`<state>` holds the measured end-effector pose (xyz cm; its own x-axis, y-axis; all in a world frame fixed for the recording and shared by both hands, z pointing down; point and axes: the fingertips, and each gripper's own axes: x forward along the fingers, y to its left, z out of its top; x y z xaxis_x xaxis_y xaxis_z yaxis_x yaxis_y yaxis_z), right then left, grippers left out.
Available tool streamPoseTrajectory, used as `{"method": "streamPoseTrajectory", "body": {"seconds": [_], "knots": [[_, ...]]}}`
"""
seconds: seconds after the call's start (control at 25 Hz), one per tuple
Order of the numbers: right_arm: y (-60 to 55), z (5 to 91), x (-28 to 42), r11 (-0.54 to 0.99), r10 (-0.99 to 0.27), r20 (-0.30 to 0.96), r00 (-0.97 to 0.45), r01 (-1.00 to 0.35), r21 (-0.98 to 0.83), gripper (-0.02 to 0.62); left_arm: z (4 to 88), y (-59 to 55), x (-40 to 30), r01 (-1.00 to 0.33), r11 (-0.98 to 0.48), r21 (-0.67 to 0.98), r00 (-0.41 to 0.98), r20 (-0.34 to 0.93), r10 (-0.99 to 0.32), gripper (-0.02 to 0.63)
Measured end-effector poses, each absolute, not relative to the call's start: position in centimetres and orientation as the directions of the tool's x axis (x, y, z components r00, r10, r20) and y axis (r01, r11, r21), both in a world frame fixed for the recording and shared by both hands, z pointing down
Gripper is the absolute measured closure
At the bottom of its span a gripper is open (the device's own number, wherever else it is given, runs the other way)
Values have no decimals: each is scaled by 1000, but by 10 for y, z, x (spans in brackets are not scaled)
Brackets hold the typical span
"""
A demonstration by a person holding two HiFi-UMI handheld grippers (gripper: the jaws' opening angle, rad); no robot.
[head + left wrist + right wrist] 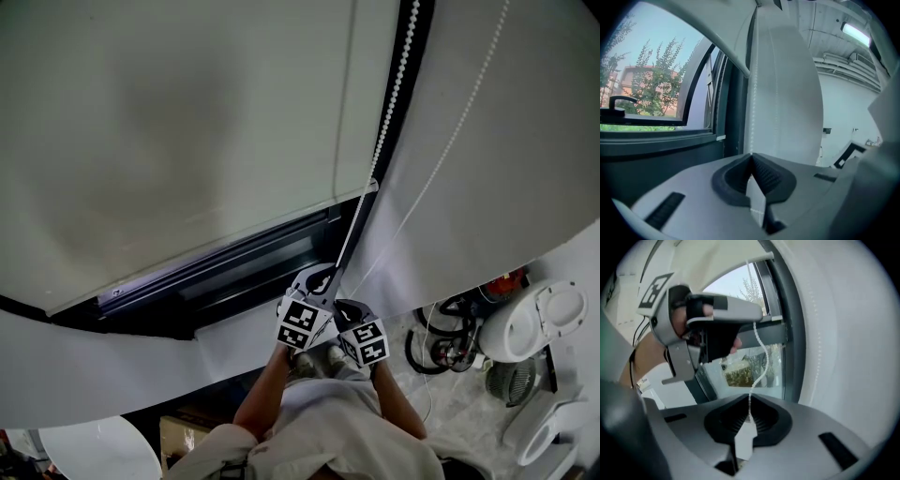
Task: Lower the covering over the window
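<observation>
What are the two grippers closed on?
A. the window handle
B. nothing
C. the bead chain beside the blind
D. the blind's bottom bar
C: in the right gripper view the bead chain hangs from the tip of the left gripper and runs down between the shut jaws of the right gripper.

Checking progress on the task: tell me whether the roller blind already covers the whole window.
No: in the left gripper view, bare window glass with trees outside shows below the roller blind's bottom edge.
</observation>
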<state>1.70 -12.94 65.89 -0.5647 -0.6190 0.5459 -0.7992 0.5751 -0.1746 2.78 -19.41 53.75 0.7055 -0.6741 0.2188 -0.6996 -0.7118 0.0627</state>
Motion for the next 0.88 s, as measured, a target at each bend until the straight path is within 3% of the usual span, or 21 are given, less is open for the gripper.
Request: {"method": "streamPoseTrajectory", "body": {"seconds": [0.12,0.24,0.68,0.88], "knots": [[-132,623,19,593,-651,488,-581,-791,-152,503,538,-194,26,-702,-709,66,705,204,-679,592],[-136,583,25,594,-697,425,-578,-797,-110,470,539,-194,24,-705,-707,60,701,210,-681,592],[-163,410,36,564,-826,66,-560,-823,67,474,534,-183,24,-700,-712,53,704,217,-676,592],[-175,367,27,575,-815,0,-580,-808,130,486,532,-178,28,-693,-719,54,711,212,-670,592]]}}
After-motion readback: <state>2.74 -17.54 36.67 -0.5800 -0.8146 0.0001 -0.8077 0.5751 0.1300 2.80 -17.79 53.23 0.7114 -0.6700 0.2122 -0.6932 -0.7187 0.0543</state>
